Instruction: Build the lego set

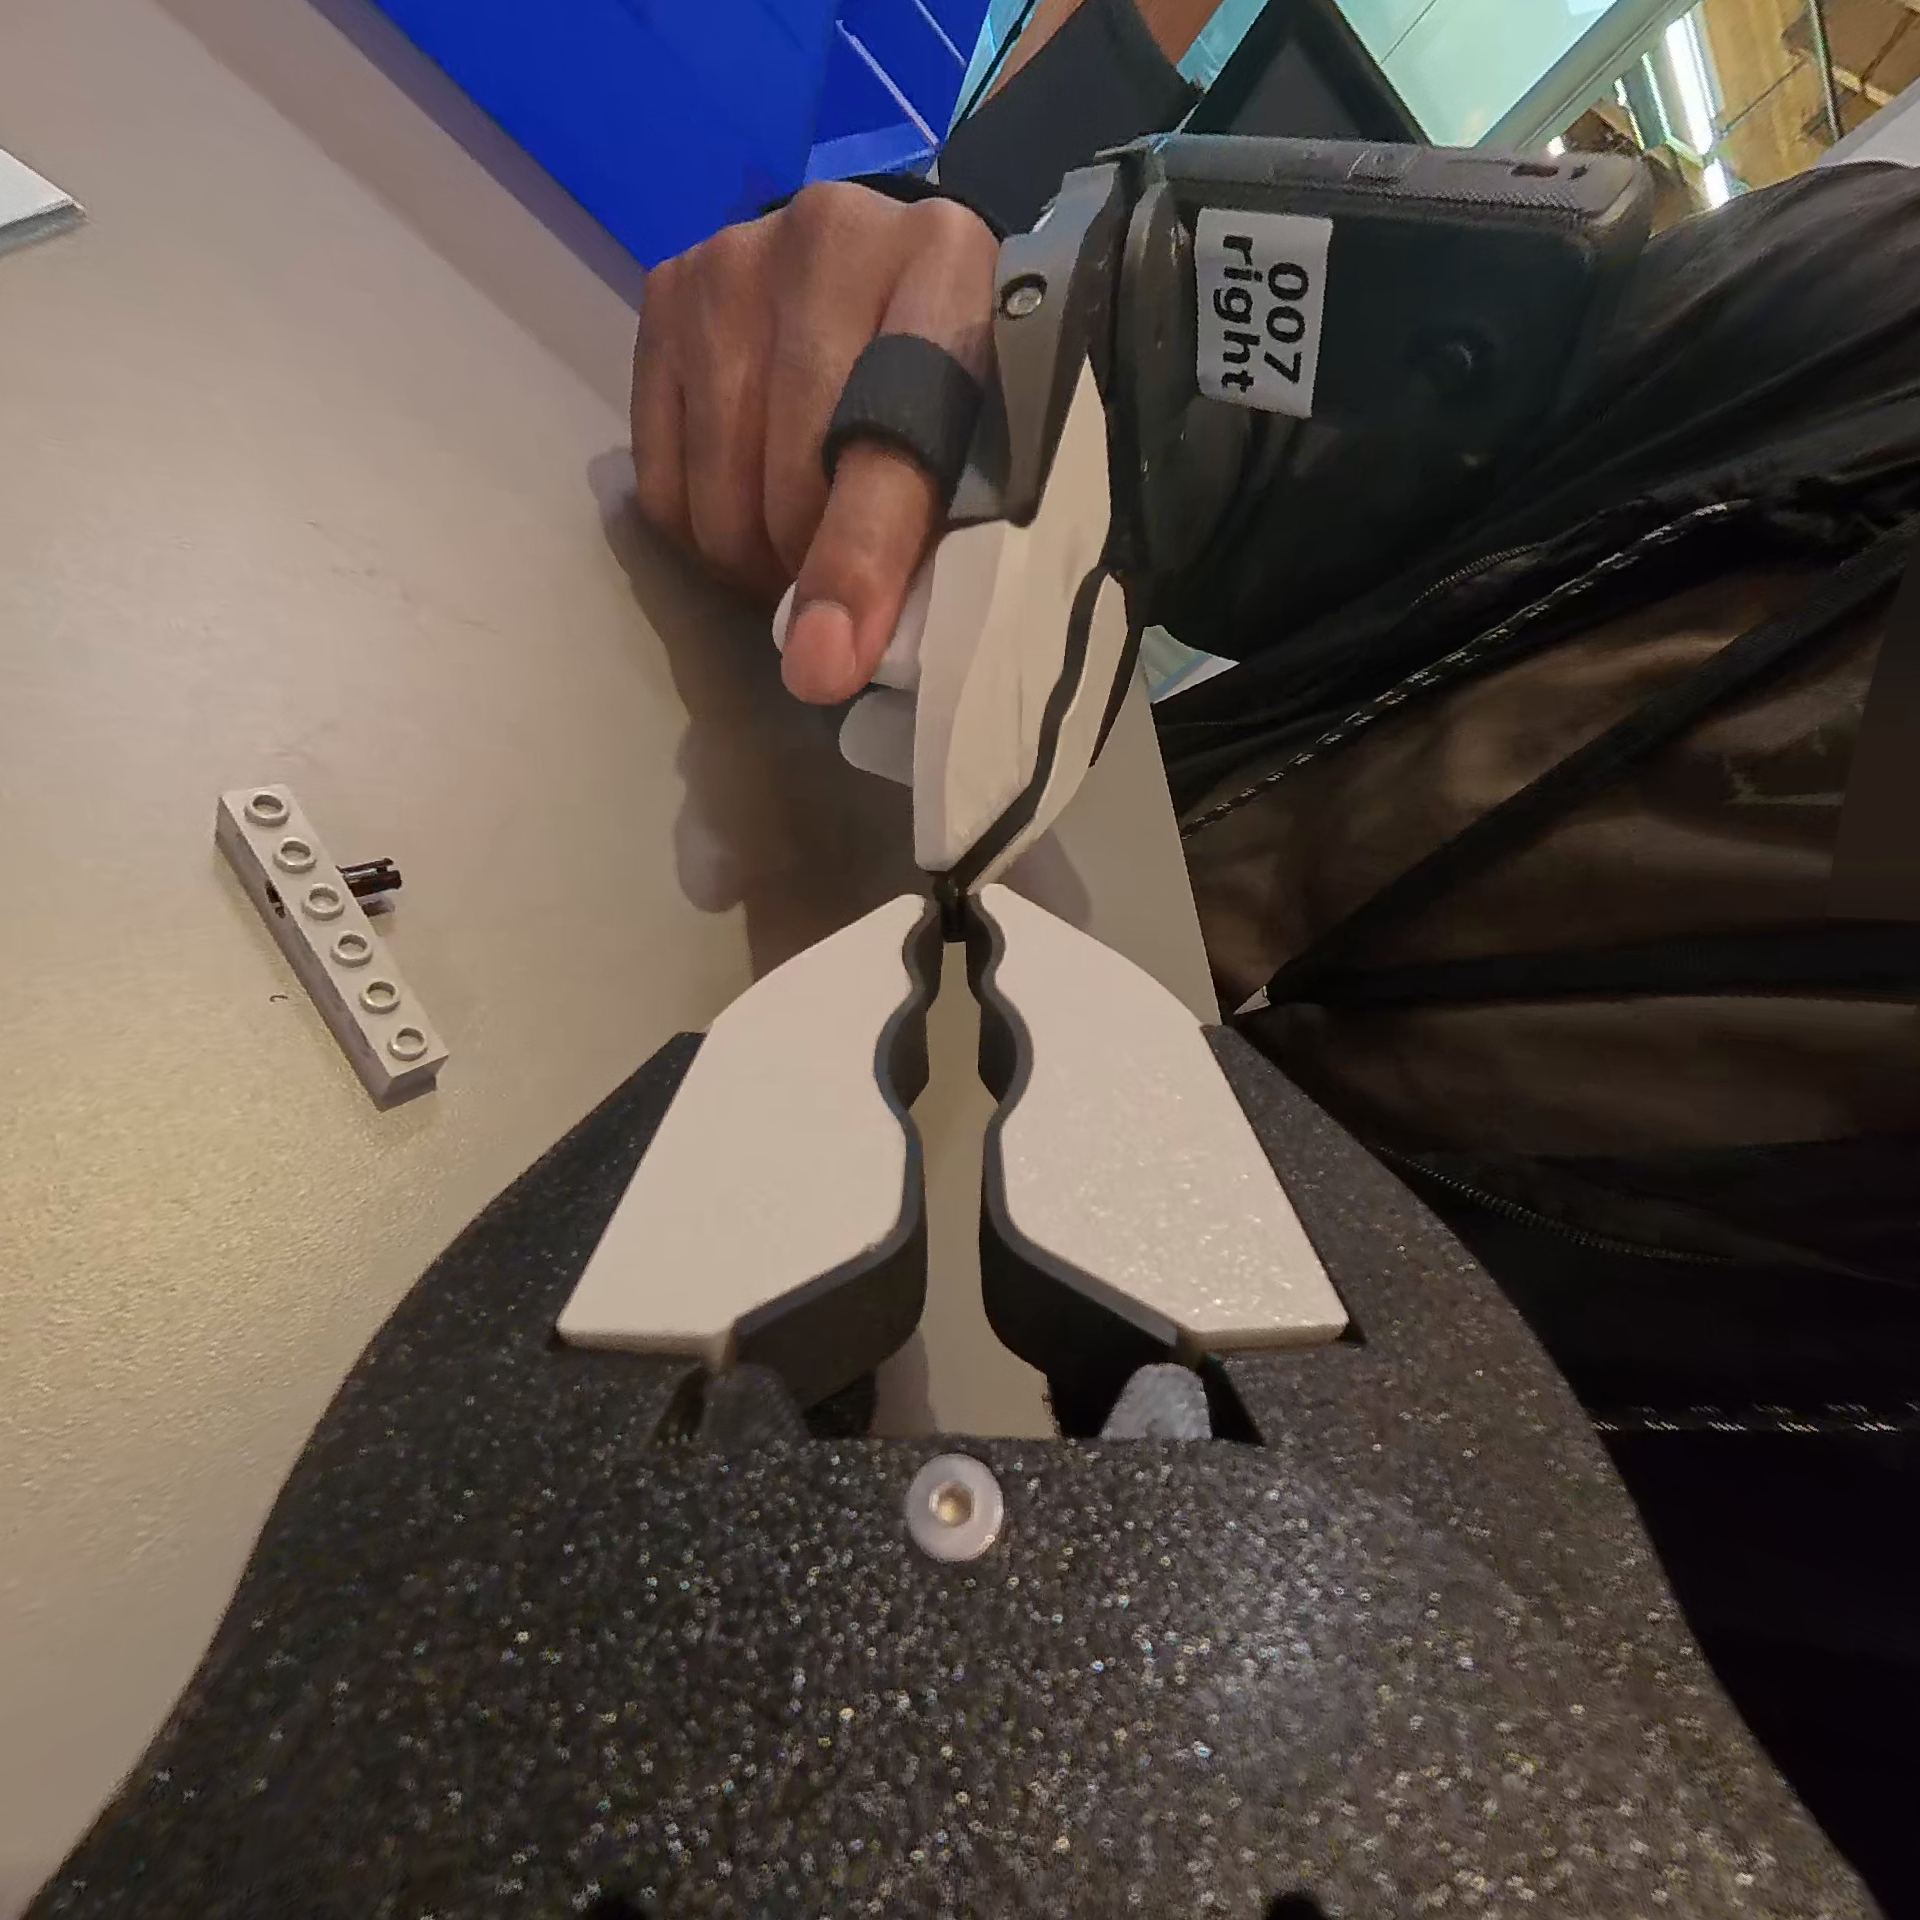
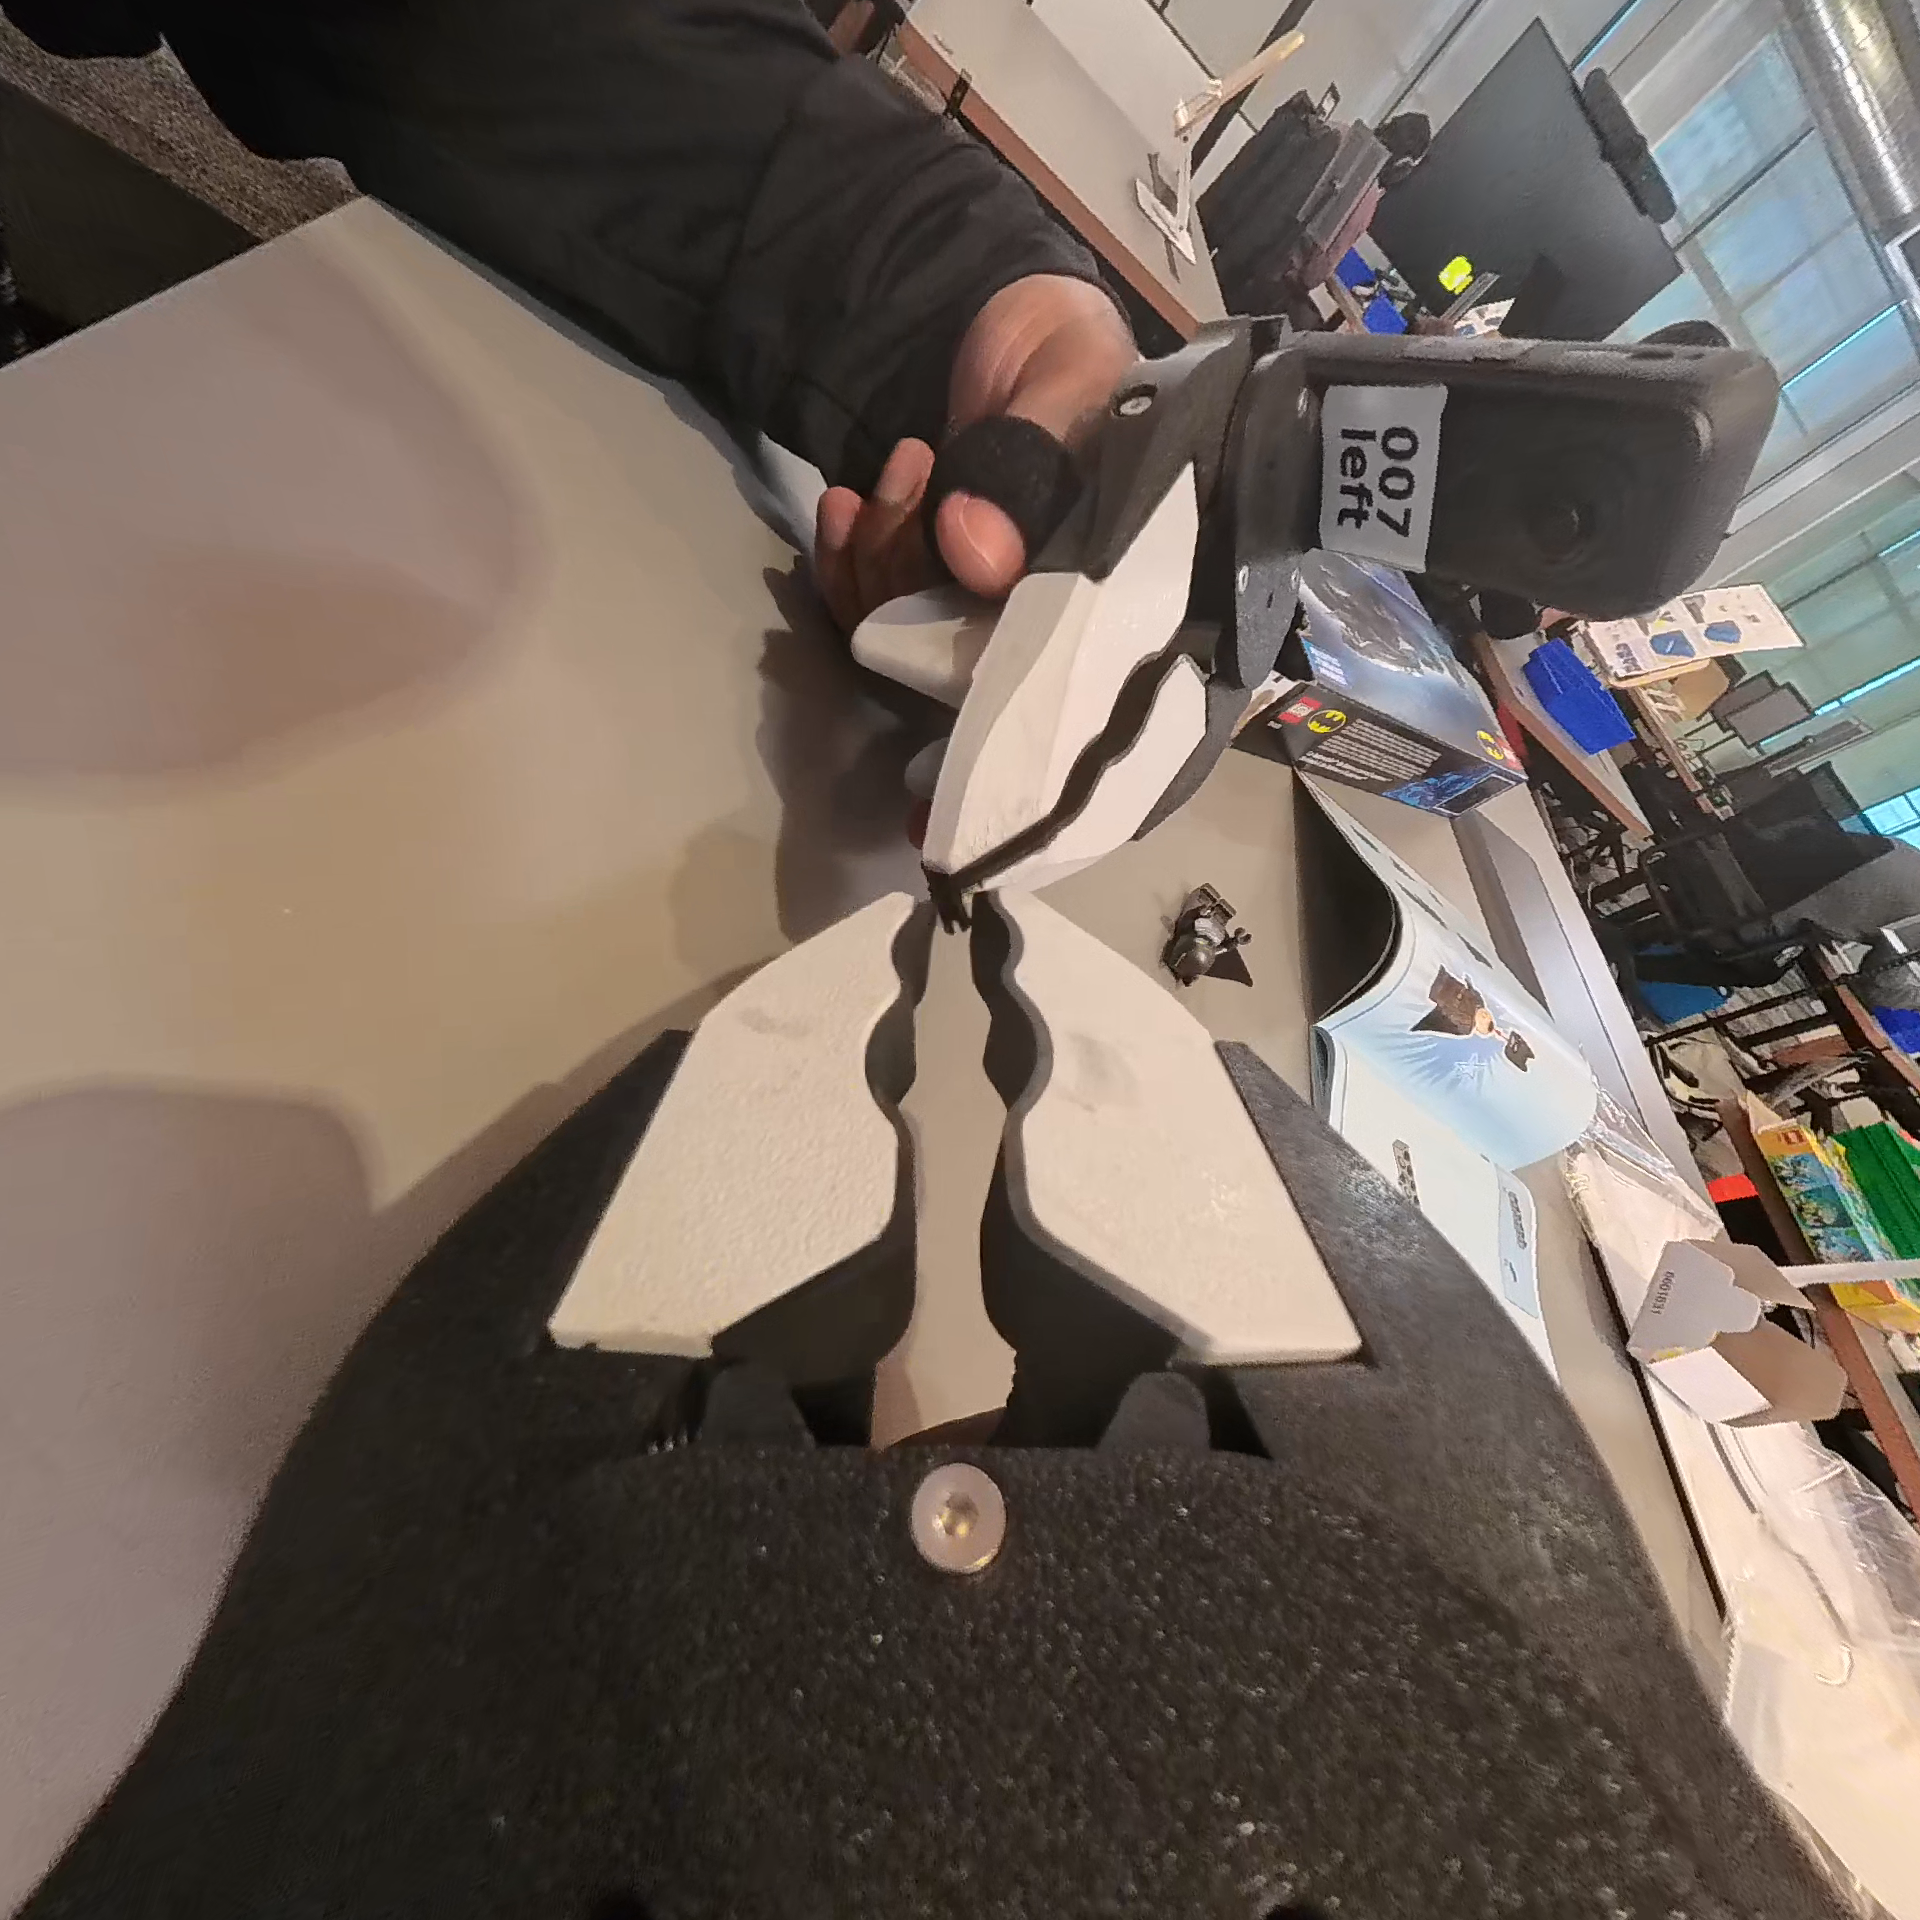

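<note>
My left gripper (image 1: 951, 920) is shut on a small black pin (image 1: 951, 912) and holds it above the beige table (image 1: 312, 520). In the right wrist view the left gripper (image 2: 948, 868) comes from above with the pin (image 2: 951, 902) sticking out of its tips. My right gripper (image 2: 951, 925) meets it tip to tip. Its fingers stand narrowly apart around the pin's free end, and a thin gap shows beside the pin. The right gripper also shows in the left wrist view (image 1: 951, 873).
A grey beam with a row of holes (image 1: 332, 940) lies at the left with another black pin (image 1: 372, 881) stuck in its side. A small dark figure (image 2: 1205, 940), a dark box (image 2: 1392, 727) and a pale blue booklet (image 2: 1455, 1039) lie to the right. A black bag (image 1: 1558, 831) is close by. My two grippers' fingertips are within a few centimetres of each other.
</note>
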Tool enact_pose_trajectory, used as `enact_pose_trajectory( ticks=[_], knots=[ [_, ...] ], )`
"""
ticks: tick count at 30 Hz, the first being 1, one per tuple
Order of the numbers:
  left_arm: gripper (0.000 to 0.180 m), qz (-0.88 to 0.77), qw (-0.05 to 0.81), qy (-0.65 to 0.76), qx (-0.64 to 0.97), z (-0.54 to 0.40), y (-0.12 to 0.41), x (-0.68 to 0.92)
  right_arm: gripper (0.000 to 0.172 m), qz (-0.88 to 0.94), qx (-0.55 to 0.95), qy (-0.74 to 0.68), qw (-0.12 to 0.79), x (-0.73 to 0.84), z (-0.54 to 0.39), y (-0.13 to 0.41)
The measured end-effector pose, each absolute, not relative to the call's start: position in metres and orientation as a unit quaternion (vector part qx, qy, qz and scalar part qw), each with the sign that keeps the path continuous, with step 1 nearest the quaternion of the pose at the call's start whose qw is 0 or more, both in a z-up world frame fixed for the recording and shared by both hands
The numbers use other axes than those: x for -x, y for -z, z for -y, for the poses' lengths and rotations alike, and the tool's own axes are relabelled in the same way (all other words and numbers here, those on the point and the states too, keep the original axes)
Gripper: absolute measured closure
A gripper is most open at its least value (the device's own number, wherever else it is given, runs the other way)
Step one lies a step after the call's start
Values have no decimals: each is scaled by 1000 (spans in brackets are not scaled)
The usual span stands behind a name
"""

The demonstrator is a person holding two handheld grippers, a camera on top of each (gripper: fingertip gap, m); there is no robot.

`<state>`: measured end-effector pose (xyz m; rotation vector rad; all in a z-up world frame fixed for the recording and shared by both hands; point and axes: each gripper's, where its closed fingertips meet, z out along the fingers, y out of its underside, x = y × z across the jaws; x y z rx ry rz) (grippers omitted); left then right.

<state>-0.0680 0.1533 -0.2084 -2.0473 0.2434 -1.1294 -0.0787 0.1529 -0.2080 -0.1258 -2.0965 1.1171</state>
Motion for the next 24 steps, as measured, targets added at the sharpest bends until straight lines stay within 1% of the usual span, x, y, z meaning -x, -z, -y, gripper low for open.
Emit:
enact_pose_trajectory(
  ticks=[14, 20, 24],
  knots=[
    [176, -83, 406, 431, 801, -158, 204, 75, 167, 812, 71, -439, 377, 84, -157, 205],
    [177, -48, 434, 420, 796, -167, 199, 87, 167, 805, 103, -432, 393, 94, -166, 202],
    [176, 3, 481, 421, 769, -176, 184, 107, 166, 801, 135, -405, 419, 106, -176, 204]
  ],
)
